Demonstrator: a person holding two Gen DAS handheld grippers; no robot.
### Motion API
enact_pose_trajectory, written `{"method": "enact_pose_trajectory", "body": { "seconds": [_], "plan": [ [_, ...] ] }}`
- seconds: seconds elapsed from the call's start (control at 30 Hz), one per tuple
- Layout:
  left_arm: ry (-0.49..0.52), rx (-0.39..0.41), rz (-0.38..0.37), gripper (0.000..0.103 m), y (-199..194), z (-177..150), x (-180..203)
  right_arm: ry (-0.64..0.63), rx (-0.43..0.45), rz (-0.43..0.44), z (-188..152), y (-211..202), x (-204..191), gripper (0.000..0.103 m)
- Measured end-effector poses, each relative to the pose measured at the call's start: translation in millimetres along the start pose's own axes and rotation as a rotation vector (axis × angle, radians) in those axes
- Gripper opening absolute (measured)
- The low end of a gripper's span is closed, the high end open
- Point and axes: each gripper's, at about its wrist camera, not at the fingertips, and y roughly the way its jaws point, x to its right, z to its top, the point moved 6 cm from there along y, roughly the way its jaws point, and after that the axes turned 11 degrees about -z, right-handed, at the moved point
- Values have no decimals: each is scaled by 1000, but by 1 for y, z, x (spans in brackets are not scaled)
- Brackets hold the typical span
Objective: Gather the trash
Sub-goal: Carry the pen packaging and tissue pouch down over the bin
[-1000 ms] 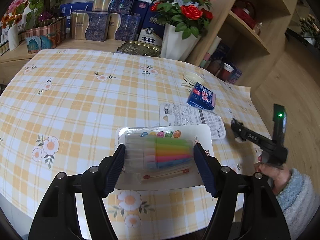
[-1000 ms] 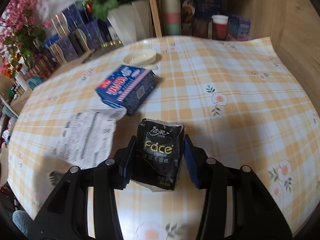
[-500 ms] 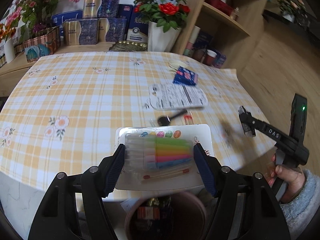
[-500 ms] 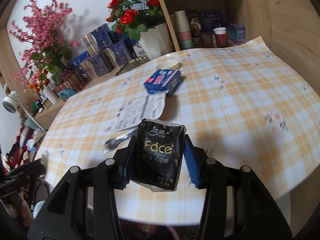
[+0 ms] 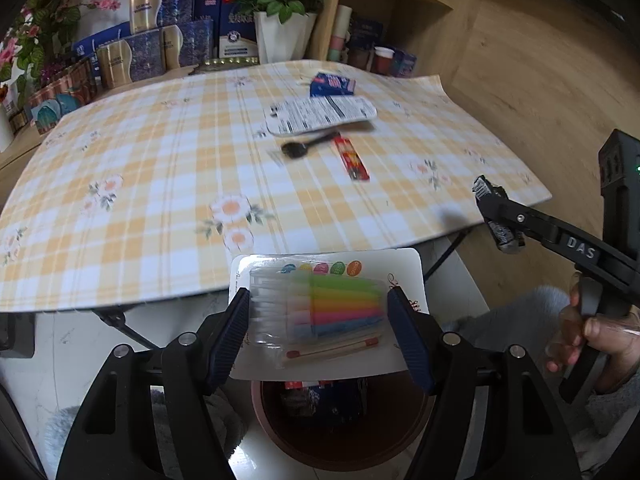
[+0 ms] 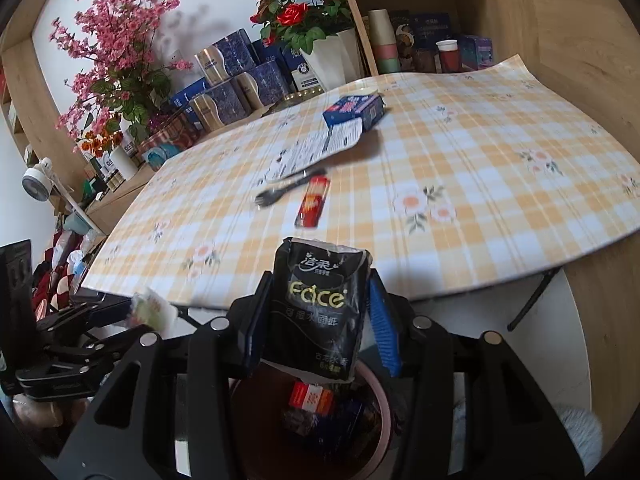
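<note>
Down past the table edge, the left gripper [image 5: 318,326] is clamped on a candle pack [image 5: 325,312], a clear blister of coloured candles on white card, held above a brown bin [image 5: 280,430] that already has wrappers in it. The right gripper [image 6: 316,320] grips a black tissue packet [image 6: 318,308] over the same bin [image 6: 386,412]. Behind them the table [image 5: 140,184] wears a yellow-checked cloth with flower prints; on it lie a black fork [image 5: 304,147], a red wrapper [image 5: 352,158] just beside it, a printed white card [image 5: 320,114] and a blue box [image 5: 332,84] at the far side. Beyond stand red roses in a white vase [image 6: 324,60], pink blossoms [image 6: 116,52], blue gift boxes [image 6: 228,76] and wooden shelves [image 5: 384,12] with cups. The floor is pale.
</note>
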Motion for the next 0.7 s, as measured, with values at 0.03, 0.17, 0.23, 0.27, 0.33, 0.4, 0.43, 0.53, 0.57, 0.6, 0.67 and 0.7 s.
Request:
{"method": "enact_pose_trajectory", "body": {
  "seconds": [0.03, 0.17, 0.23, 0.27, 0.33, 0.4, 0.43, 0.53, 0.57, 0.6, 0.67, 0.7],
  "plan": [
    [0, -8, 2, 68, 4, -6, -1, 0, -6, -2, -7, -1, 0, 47],
    [0, -34, -4, 68, 15, -21, -4, -10, -14, -12, -24, -1, 1, 47],
    [19, -51, 0, 68, 22, -27, -3, -14, -10, -18, -32, -2, 0, 47],
    [29, -56, 1, 68, 23, -29, -2, -16, -12, -20, -34, -2, 0, 47],
    [58, -61, 4, 68, 28, -31, 1, -22, -17, -22, -40, -1, 0, 47],
    [85, -61, 2, 68, 32, -35, 4, -31, -17, -22, -44, -1, -2, 47],
    [89, -64, 2, 68, 34, -37, 5, -33, -18, -20, -47, -1, -3, 47],
    [81, -85, -9, 68, 43, -47, 2, -40, -27, -21, -54, 2, -5, 47],
    [79, -92, -17, 68, 46, -52, 1, -49, -31, -25, -58, 4, -6, 47],
    [80, -100, -24, 68, 49, -56, -1, -61, -44, -27, -62, 7, -8, 47],
    [85, -123, -20, 68, 56, -66, -5, -74, -53, -26, -65, 9, -10, 47],
    [77, -135, -16, 68, 59, -69, -8, -85, -52, -28, -65, 10, -12, 47]
  ]
}}
